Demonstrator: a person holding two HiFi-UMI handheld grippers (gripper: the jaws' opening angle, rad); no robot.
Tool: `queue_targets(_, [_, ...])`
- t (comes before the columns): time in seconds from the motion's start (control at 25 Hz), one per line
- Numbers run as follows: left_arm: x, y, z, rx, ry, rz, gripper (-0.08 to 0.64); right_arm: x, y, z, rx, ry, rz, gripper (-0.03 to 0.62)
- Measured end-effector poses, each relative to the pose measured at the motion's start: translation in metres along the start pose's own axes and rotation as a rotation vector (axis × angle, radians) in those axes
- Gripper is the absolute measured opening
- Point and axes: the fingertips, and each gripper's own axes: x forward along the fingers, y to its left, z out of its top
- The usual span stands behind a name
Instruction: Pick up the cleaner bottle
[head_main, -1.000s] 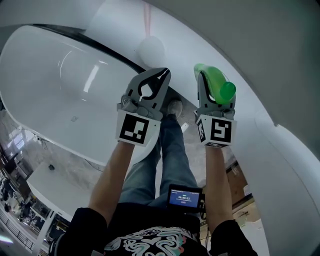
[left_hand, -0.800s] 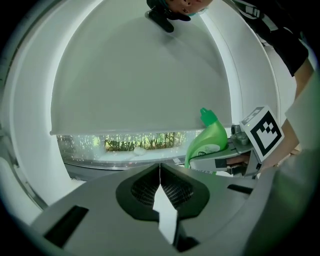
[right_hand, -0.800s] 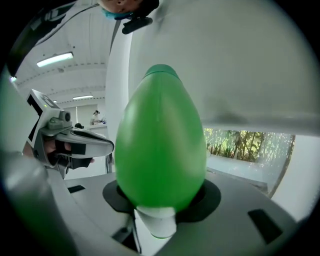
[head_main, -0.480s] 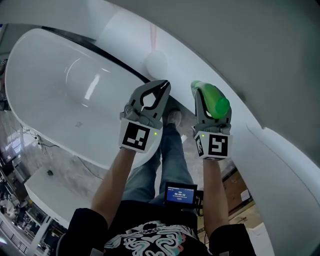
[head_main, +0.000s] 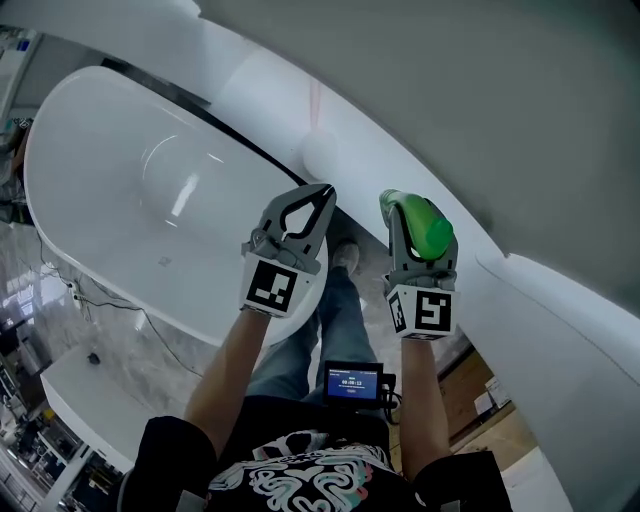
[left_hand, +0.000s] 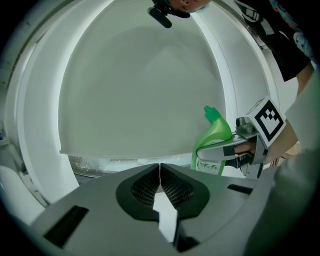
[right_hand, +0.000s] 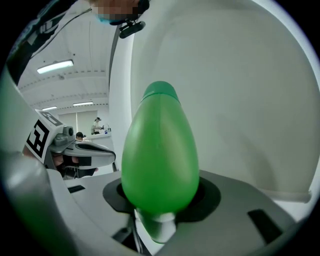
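The green cleaner bottle (head_main: 420, 222) is held in the air, lying along my right gripper (head_main: 408, 232), which is shut on it. In the right gripper view the bottle (right_hand: 159, 150) fills the middle, its cap pointing away from the camera. From the left gripper view the bottle (left_hand: 216, 136) appears at the right with the right gripper's fingers (left_hand: 227, 150) clamped around its body. My left gripper (head_main: 322, 192) hangs beside it to the left, jaws closed on nothing, and its tips (left_hand: 160, 167) meet in its own view.
A white oval bathtub (head_main: 95, 255) lies below and to the left, with a white round object (head_main: 320, 150) past its far rim. The person's legs and a shoe (head_main: 348, 256) show between the arms. A small screen device (head_main: 352, 381) sits at the waist.
Both grippers have drifted lower in the head view and slightly closer together. The right gripper keeps its hold on the bottle and the left stays closed.
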Motion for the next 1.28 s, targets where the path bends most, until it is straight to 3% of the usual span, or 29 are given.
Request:
queue_targets(0.56, [-0.046, 0.008, 0.078, -0.059, -0.017, 0.024, 0.018, -0.063, 0.017, 0.092, 0.040, -0.048, -0.021, 0.199])
queue_targets(0.8, [-0.057, 0.016, 0.120, -0.024, -0.073, 0.041, 0.018, -0.080, 0.020, 0.128, 0.012, -0.057, -0.005, 0.199])
queue_targets(1.04, [-0.076, 0.023, 0.152, -0.046, -0.081, 0.059, 0.018, -0.100, 0.019, 0.162, 0.032, -0.077, -0.015, 0.201])
queue_targets(1.28, [-0.092, 0.018, 0.183, -0.015, -0.108, 0.048, 0.018, -0.119, 0.023, 0.186, 0.043, -0.107, -0.018, 0.201])
